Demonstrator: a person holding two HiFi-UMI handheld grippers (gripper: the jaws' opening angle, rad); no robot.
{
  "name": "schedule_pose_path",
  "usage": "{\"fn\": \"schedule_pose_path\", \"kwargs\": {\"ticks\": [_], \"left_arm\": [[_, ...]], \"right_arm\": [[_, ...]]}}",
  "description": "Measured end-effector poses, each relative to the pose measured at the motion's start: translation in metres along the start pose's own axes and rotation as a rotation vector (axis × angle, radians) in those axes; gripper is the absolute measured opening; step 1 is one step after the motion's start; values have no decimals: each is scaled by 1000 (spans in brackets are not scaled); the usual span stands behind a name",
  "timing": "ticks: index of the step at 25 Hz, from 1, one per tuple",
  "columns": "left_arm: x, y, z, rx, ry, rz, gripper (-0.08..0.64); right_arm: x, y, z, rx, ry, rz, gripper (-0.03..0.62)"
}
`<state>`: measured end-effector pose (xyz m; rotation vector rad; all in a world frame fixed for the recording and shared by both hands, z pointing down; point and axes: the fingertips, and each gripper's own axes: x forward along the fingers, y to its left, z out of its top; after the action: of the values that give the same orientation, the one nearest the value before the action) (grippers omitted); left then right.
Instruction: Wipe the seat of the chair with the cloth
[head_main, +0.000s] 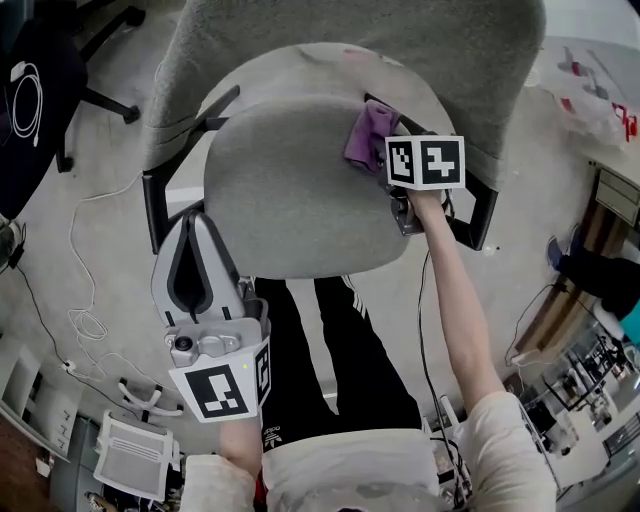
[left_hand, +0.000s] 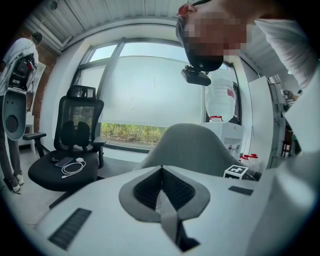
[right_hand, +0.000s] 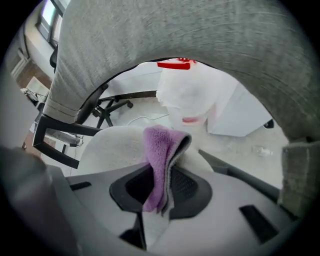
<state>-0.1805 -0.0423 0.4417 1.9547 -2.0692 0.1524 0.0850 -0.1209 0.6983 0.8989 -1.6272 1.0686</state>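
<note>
Just one cloth (head_main: 368, 135), clamped in right gripper (right_hand: 167, 169), perhaps touching seat (head_main: 290, 195), left gripper (left_hand: 161, 172) clenched.

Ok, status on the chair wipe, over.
Right gripper shut on cloth, at the rear right of the seat, by the backrest. Left gripper shut, empty, at front left. Nothing else on seat.

The head view looks steeply down on the chair seat (head_main: 300, 200). The left gripper view faces the backrest (left_hand: 195, 145) (window (left_hand: 150, 85) beyond) from farther off. The right gripper view sits close at the seat's rear edge, under that backrest.
</note>
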Motion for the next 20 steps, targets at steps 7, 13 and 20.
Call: {"fn": "schedule_pose_path", "kwargs": {"ticks": [7,13,20], "left_arm": [[6,-19,2,28,1,-40,12],[4,-27,3,34,-5,-52,12],[-8,-16,2,38,-10,-21,12]], "right_arm": [[-17,-46,-13,21,-7,-136,86],[-25,-64,-19,4,-19,-217,84],[-55,-20,-10,44,-135,-107,84]]}}
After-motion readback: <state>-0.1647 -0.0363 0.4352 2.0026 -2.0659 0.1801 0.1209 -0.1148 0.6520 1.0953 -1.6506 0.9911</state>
